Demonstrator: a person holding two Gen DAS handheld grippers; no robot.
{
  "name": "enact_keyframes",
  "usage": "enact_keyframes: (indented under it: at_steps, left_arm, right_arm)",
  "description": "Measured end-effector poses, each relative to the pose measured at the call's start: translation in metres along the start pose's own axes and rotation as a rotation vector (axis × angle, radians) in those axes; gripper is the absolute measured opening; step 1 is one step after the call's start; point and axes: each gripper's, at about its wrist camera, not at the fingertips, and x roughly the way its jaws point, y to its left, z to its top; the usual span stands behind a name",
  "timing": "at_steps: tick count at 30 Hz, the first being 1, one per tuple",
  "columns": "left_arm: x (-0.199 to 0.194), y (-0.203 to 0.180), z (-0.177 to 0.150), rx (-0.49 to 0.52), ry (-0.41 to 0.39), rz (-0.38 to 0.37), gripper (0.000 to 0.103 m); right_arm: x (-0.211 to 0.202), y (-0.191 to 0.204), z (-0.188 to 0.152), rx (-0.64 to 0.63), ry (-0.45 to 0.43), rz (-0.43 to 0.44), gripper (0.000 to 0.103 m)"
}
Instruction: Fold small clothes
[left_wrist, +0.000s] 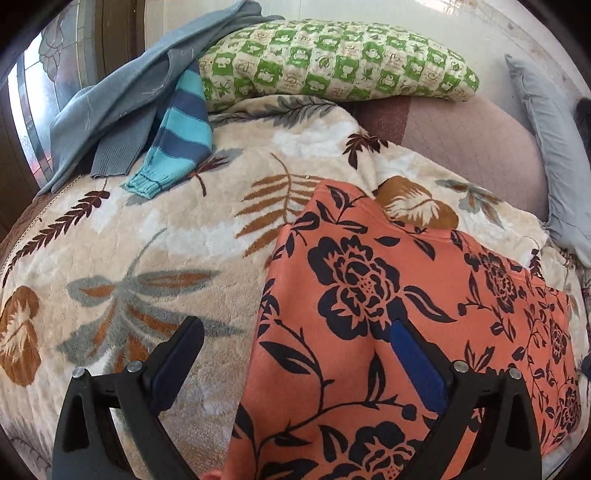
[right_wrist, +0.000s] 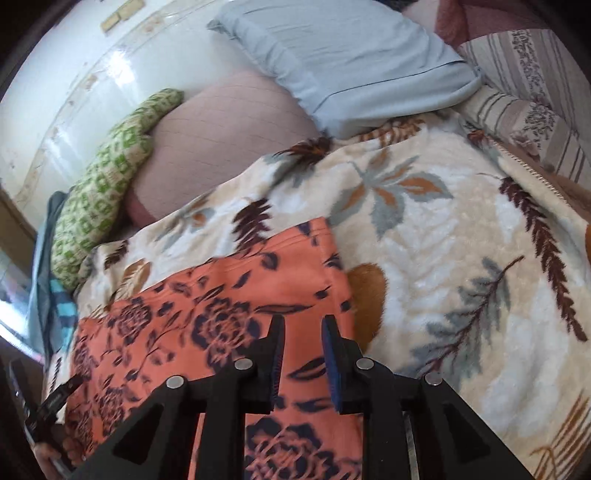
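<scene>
Three garments on a bed: one orange floral garment (left_wrist: 388, 332) spread on the one leaf-patterned blanket (left_wrist: 147, 258), one grey-blue sweater (left_wrist: 122, 99) and one striped teal sweater (left_wrist: 181, 133) at the blanket's far edge. Beyond the blanket, two pillows: one green-checked (left_wrist: 332, 62), one pale blue (right_wrist: 351, 62).

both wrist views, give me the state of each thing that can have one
orange floral garment: lying flat on the blanket, held by neither gripper
left gripper: open wide, straddling the garment's edge
right gripper: slightly open, nothing between its pads
striped sleeve: unfolded
grey sweater: crumpled
</scene>
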Motion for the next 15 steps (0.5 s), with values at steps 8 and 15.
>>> enact_keyframes:
  at_steps: [8, 15]
  left_arm:
    - [0.008, 0.021, -0.015, 0.037, 0.064, 0.075, 0.101]
    - [-0.056, 0.045, -0.041, -0.091, -0.058, -0.002, 0.101]
  right_arm:
    - [0.005, 0.019, -0.051, -0.136, 0.028, -0.112, 0.026]
    - [-0.006, 0.058, -0.06, -0.14, -0.023, 0.139, 0.03]
